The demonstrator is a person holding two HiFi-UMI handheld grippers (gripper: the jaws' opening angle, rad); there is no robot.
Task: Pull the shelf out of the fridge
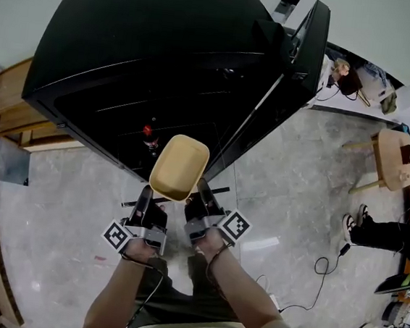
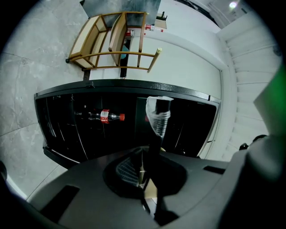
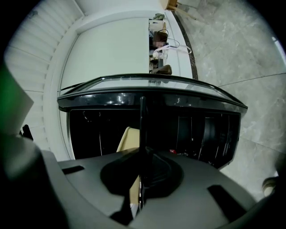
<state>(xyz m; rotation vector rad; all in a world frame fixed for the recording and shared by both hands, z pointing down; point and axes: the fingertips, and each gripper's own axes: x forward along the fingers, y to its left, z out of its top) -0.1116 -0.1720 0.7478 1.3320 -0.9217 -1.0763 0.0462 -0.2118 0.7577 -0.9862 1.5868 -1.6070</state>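
Left tongs: my left tongs (image 1: 151,189) are pressed together on the near rim of the shelf (image 1: 179,166), toward its left corner, and they point level at the fridge (image 1: 151,52).
Right tongs: my right tongs (image 1: 200,193) are clamped on the same near rim, toward its right corner, just beside the left pair.
Shelf: a tan, tray-like piece with rounded corners. I hold it in the air between both tongs, outside the fridge and just in front of its open front.
Fridge: black, with its door (image 1: 306,54) swung open on the right. The inside is dark.
Bottle: a bottle (image 1: 149,136) with a red label sits inside the fridge, beyond the shelf's far edge.
Floor: the pale grey stone floor (image 1: 62,203) is below my arms.
Around: a wooden stool (image 1: 395,158) stands well apart on the right, with a person's legs (image 1: 383,233) near it.
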